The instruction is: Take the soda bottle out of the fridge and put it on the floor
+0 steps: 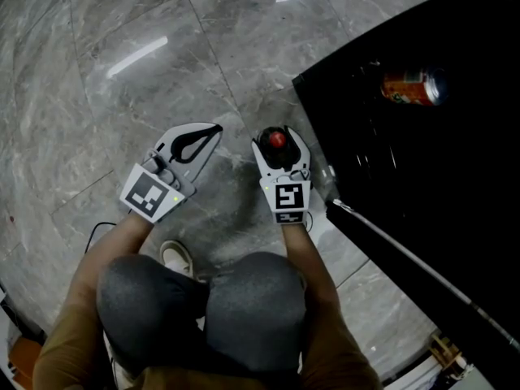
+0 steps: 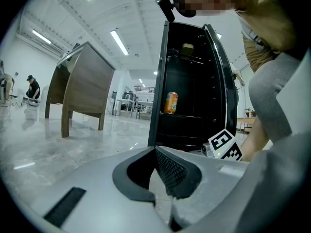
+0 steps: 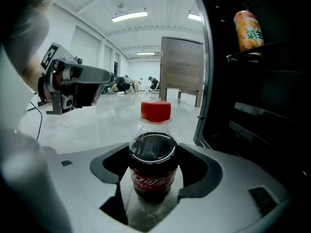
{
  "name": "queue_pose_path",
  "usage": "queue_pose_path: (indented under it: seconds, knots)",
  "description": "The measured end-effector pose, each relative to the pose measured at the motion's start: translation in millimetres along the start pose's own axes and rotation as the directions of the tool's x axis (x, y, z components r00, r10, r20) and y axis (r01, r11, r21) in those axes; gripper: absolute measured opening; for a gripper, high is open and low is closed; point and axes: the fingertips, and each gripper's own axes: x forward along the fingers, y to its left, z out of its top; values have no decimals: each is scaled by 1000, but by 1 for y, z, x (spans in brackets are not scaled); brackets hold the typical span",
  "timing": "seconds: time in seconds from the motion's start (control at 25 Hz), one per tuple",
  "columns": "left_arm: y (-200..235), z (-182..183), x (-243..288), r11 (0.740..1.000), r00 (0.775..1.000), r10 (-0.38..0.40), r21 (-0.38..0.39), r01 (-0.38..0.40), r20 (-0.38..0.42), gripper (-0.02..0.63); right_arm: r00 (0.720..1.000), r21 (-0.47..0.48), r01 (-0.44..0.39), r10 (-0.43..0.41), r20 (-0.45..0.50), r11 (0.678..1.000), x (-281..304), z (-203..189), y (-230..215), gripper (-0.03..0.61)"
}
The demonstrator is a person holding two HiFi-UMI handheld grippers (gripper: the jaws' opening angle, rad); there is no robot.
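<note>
My right tool [image 3: 155,171] grips the upright cola bottle [image 3: 153,152] on the marble floor [image 1: 162,71]; my left tool [image 2: 156,152] is closed, empty.

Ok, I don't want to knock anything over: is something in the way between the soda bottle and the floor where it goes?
Nothing visible is. The soda bottle stands upright in the right tongs over bare marble floor. The left tongs sit off to one side and the open fridge to the other, both apart from it.

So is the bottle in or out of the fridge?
Out: the bottle stands upright in the right gripper, beside the open fridge.
</note>
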Motion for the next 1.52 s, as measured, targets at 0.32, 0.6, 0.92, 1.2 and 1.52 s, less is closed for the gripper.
queue_pose_path:
  seconds: [0.32, 0.6, 0.92, 1.2, 1.52]
  knots:
    - [-2, 1, 8, 1000, 1000, -1, -27, 1, 14, 2, 999, -49, -27, 25, -40, 998, -4, -3, 3, 293]
    - [-2, 3, 18, 998, 999, -14, -68, 16, 36, 2, 998, -95, -38, 33, -49, 995, -12, 5, 4, 293]
    - [-2, 11, 15, 995, 1000, 10, -95, -9, 10, 2, 999, -144, -39, 37, -22, 989, -42, 30, 9, 295]
    - [-21, 51, -4, 992, 997, 7, -125, -17, -81, 2, 999, -92, -7, 3, -45, 996, -100, 69, 3, 234]
    - [-57, 131, -21, 986, 994, -51, -162, 34, -98, 2, 995, -33, 6, -9, -97, 999, -162, 123, 8, 46]
